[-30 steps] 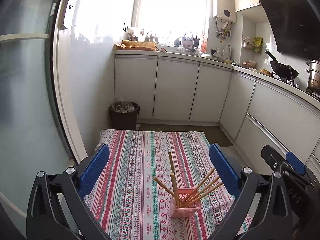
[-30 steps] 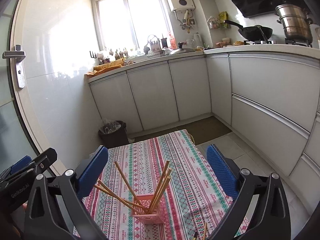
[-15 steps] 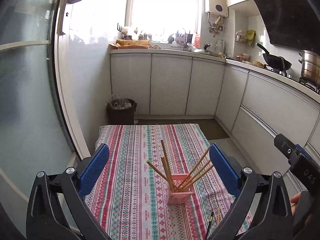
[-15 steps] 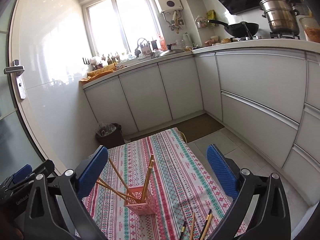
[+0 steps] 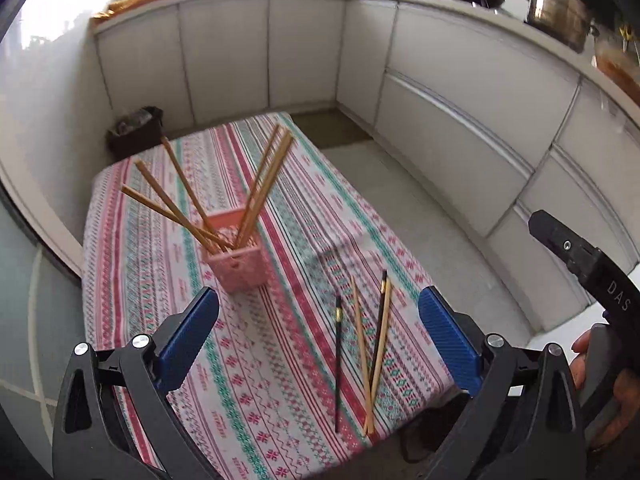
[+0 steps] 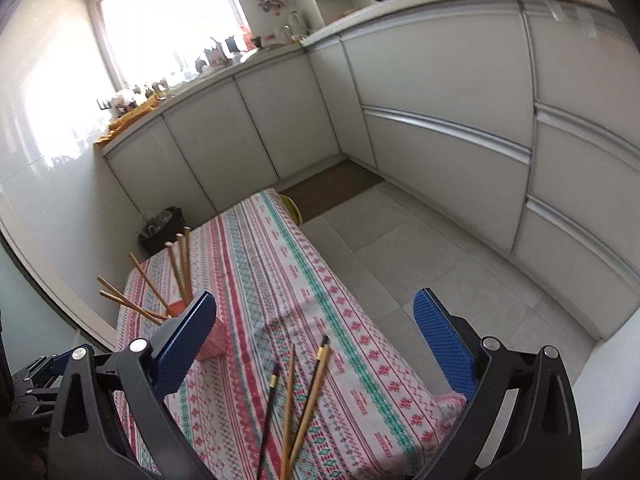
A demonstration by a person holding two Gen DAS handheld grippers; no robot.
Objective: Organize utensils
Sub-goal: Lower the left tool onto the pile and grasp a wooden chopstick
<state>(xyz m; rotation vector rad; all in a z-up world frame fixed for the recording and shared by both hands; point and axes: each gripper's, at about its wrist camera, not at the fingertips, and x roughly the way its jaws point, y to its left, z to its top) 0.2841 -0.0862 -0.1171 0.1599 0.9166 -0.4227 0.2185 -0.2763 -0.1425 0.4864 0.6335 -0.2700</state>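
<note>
Here, both claws hang above a small desk (image 5: 120,280) covered in a red, green and white striped cloth. The left claw (image 5: 318,340) has its blue pads spread wide with nothing between them. The right claw (image 6: 314,344) is likewise spread wide and holds nothing.

A pink slotted basket (image 5: 236,266) stands upright on the cloth near the middle of the desk. Several light wooden chopsticks (image 5: 264,184) stand in it, fanned outward: one group leans left, another leans right. In the right wrist view the basket (image 6: 214,340) is partly hidden behind the left pad of the right claw.

Four loose chopsticks (image 5: 370,352) lie flat on the cloth near the desk's near right corner, well apart from the basket. Two are dark with a gold band near the tip; two are light wood. One dark stick lies alone to the left; the other three cross one another toward their near ends. In the right wrist view the same loose chopsticks (image 6: 308,396) lie between the pads of the right claw, below it.

Readable lettering: the body of the right claw, seen at the edge of the left wrist view, carries the characters "DAS" (image 5: 618,300). A person's hand (image 5: 600,380) grips that tool. Repeated small print on the cloth is too blurred to read.
</note>
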